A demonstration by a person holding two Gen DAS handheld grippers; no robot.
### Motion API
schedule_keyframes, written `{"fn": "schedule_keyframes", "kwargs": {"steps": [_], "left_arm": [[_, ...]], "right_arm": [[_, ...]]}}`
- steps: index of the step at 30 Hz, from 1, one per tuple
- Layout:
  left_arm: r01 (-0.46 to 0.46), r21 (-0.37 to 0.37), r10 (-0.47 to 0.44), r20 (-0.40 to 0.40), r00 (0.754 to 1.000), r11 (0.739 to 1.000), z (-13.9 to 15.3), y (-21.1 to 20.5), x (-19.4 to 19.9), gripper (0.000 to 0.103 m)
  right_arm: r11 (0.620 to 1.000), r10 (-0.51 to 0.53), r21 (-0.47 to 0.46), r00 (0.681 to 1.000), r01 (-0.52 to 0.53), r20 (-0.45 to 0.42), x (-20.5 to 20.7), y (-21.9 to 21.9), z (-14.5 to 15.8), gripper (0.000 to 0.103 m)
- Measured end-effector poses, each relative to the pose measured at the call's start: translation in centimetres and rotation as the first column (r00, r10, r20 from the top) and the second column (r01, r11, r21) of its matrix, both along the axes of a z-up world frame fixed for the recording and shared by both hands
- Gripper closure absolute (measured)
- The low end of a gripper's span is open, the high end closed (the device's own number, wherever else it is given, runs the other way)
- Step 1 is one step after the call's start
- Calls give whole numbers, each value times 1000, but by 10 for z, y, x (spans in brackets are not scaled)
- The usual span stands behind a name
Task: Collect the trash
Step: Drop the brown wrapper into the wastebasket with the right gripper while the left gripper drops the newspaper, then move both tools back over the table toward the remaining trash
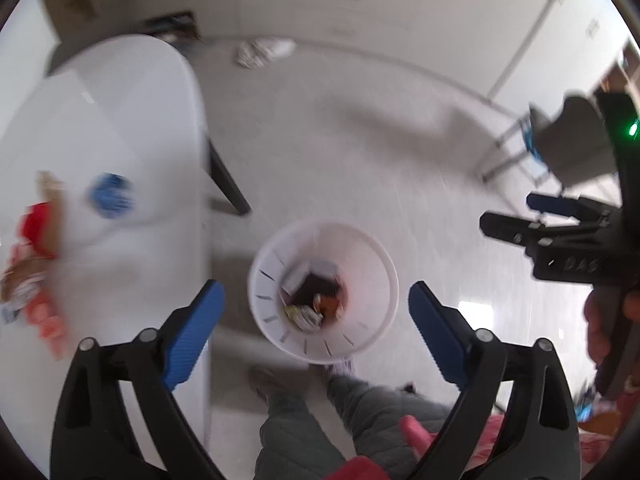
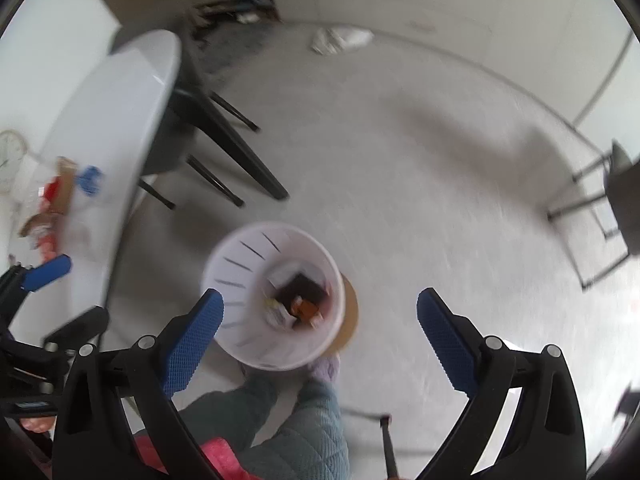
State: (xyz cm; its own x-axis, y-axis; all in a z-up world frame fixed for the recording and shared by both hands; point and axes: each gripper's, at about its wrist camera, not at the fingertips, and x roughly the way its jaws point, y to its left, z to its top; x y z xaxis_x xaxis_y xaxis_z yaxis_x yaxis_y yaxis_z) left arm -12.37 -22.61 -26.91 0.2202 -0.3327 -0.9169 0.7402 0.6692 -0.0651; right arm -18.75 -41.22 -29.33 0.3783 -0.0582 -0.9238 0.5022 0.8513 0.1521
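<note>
A white slotted trash bin (image 1: 372, 276) stands on the floor beside the table, with wrappers and a dark box (image 1: 316, 292) inside; it also shows in the right wrist view (image 2: 240, 276). My left gripper (image 1: 316, 320) is open and empty above the bin. My right gripper (image 2: 320, 320) is open and empty, also above it; it shows at the right of the left wrist view (image 1: 516, 220). On the white table (image 1: 120, 112) lie a blue crumpled piece (image 1: 110, 194) and red and brown wrappers (image 1: 36, 248), seen too in the right wrist view (image 2: 52, 204).
Black table legs (image 2: 240, 152) stand behind the bin. A chair (image 1: 568, 148) is at the right. A crumpled white bag (image 1: 264, 50) lies on the floor by the far wall. The person's legs (image 1: 320, 420) are below the bin. A brown disc (image 2: 350, 316) lies under the bin.
</note>
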Motion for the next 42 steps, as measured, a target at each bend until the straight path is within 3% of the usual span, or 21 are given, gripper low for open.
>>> {"fn": "schedule_keyframes", "kwargs": {"steps": [3, 8, 16, 20, 24, 29, 39, 42], "left_arm": [[-81, -50, 84, 51, 995, 995, 37, 27, 8, 8], [-238, -140, 255, 115, 960, 961, 84, 93, 24, 8], [-406, -229, 429, 63, 901, 885, 95, 183, 47, 8], [-449, -234, 481, 101, 871, 862, 91, 213, 57, 8], [-506, -228, 527, 42, 849, 832, 83, 240, 72, 8], [-526, -181, 548, 108, 829, 831, 66, 266, 93, 8], [-570, -100, 576, 49, 816, 816, -11, 333, 190, 8], [-553, -95, 557, 33, 830, 828, -28, 342, 218, 8]], "right_arm": [[998, 57, -43, 996, -54, 64, 12, 17, 31, 6], [982, 178, -95, 969, -164, 170, 41, 59, 76, 3], [936, 349, -124, 917, -329, 193, 88, 125, 87, 3], [911, 410, -133, 894, -390, 182, 105, 152, 85, 3], [896, 443, -124, 880, -427, 169, 119, 173, 80, 3], [886, 461, -126, 875, -446, 149, 136, 189, 75, 3], [918, 391, -96, 917, -384, 75, 172, 198, 59, 3], [928, 364, -100, 930, -358, 48, 179, 197, 53, 3]]}}
